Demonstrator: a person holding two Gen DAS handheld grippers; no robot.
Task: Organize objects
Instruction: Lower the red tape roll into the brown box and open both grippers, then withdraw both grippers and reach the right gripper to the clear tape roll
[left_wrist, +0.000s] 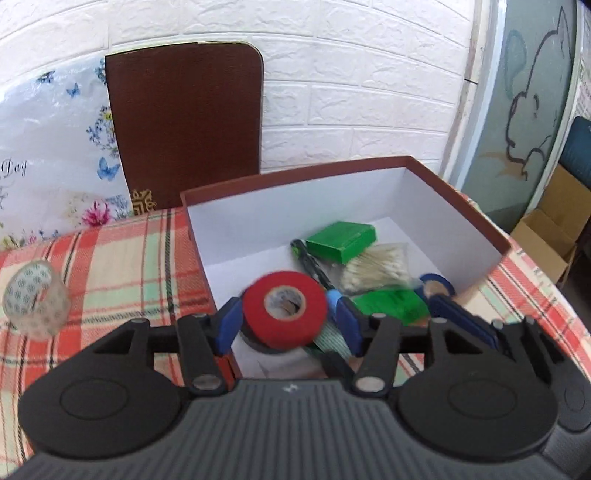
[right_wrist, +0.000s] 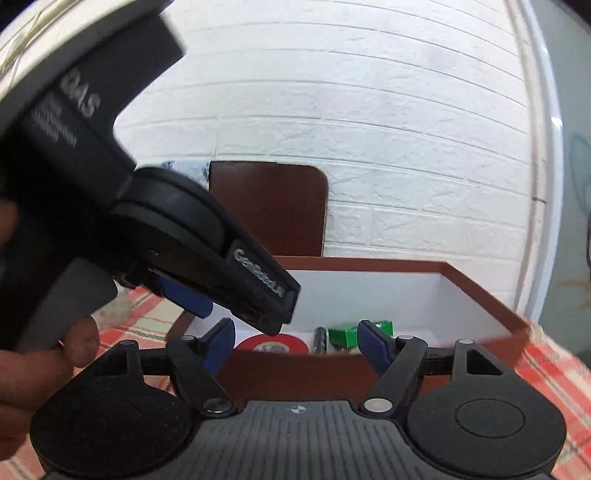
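Note:
A red tape roll (left_wrist: 284, 310), blurred, sits between the blue pads of my left gripper (left_wrist: 288, 325), low over the near left corner of the brown box (left_wrist: 332, 173). The pads stand a little off its sides. In the right wrist view the red tape roll (right_wrist: 271, 343) lies on the box floor, just under the left gripper (right_wrist: 243, 314). My right gripper (right_wrist: 297, 341) is open and empty, facing the box's near wall (right_wrist: 295, 369). The box also holds two green packs (left_wrist: 341, 240), a bag of cotton swabs (left_wrist: 373, 271), a dark pen (left_wrist: 310, 262) and a blue tape roll (left_wrist: 437, 284).
A clear tape roll (left_wrist: 35, 302) stands on the plaid tablecloth (left_wrist: 122, 258) left of the box. The brown lid (left_wrist: 184, 122) leans on the white brick wall behind. A cardboard carton (left_wrist: 546, 236) sits on the floor at the right. A hand (right_wrist: 37, 369) holds the left gripper's handle.

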